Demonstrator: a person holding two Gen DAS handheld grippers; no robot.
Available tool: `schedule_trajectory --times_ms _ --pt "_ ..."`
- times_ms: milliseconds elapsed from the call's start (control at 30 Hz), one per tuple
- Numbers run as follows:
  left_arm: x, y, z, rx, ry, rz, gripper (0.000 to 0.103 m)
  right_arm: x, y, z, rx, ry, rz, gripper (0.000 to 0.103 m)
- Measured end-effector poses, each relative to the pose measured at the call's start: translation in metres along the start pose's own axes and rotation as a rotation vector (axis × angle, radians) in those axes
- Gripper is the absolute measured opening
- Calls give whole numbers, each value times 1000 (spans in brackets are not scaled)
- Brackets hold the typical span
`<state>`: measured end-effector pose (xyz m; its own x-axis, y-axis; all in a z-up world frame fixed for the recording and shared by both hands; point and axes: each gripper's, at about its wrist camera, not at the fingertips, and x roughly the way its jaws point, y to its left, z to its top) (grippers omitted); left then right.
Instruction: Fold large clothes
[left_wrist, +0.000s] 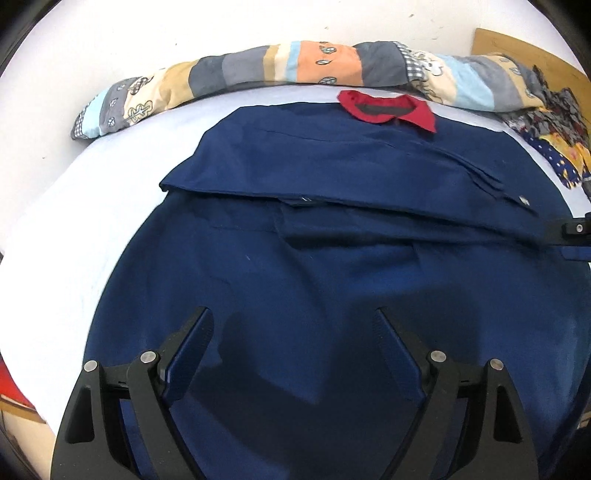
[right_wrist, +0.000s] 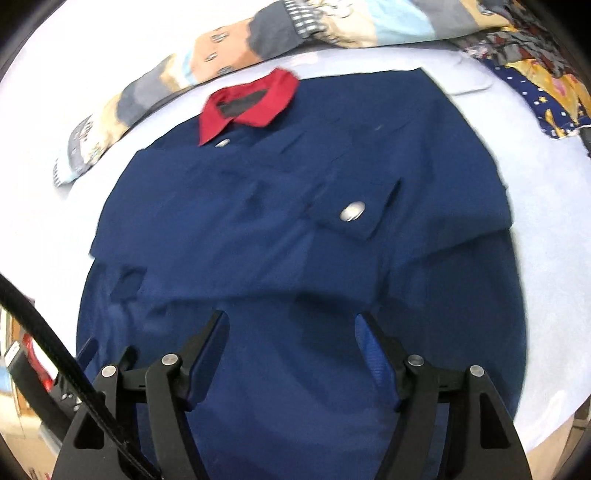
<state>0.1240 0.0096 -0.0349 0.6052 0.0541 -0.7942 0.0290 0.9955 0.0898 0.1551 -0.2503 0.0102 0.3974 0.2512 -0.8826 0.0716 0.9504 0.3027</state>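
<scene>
A large navy blue shirt with a red collar lies spread on a white sheet, its sleeves folded across the chest. In the right wrist view the same shirt shows its red collar and a sleeve cuff with a silver snap button. My left gripper hovers over the lower part of the shirt, jaws wide apart, nothing between them. My right gripper also stands open above the shirt's lower half, nothing between its pads. Its tip pokes in at the right edge of the left wrist view.
A rolled patchwork quilt lies along the far edge of the white bed sheet. A heap of patterned cloth sits at the far right. A black cable crosses the lower left of the right wrist view.
</scene>
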Motion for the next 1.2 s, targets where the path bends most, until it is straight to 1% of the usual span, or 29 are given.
schedule_trajectory --times_ms 67,133,233,333,400,433,633,800,867,1200 --pt "0 -6 -8 2 6 -2 87 4 14 -16 -43 15 -6 75" --pt "6 -9 -15 -11 18 -1 87 7 23 -31 -84 16 -39 75" --pt "8 -12 -18 -34 -6 15 87 15 36 -49 -118 22 -66 75" --pt "12 -13 -20 -41 -13 35 92 25 46 -61 -174 20 -129 75" --pt "14 -13 -20 -52 -16 47 96 31 51 -65 -203 16 -167 76" --pt "14 -13 -21 -57 -17 49 96 33 51 -66 -205 13 -175 77" --pt "16 -12 -24 -69 -25 60 99 38 50 -72 -217 6 -200 86" --pt "16 -11 -26 -78 -23 58 101 41 51 -77 -219 -3 -227 91" --pt "16 -9 -27 -82 -25 55 103 42 50 -78 -218 -3 -230 93" --pt "17 -5 -30 -84 -30 29 103 42 46 -83 -188 -47 -233 100"
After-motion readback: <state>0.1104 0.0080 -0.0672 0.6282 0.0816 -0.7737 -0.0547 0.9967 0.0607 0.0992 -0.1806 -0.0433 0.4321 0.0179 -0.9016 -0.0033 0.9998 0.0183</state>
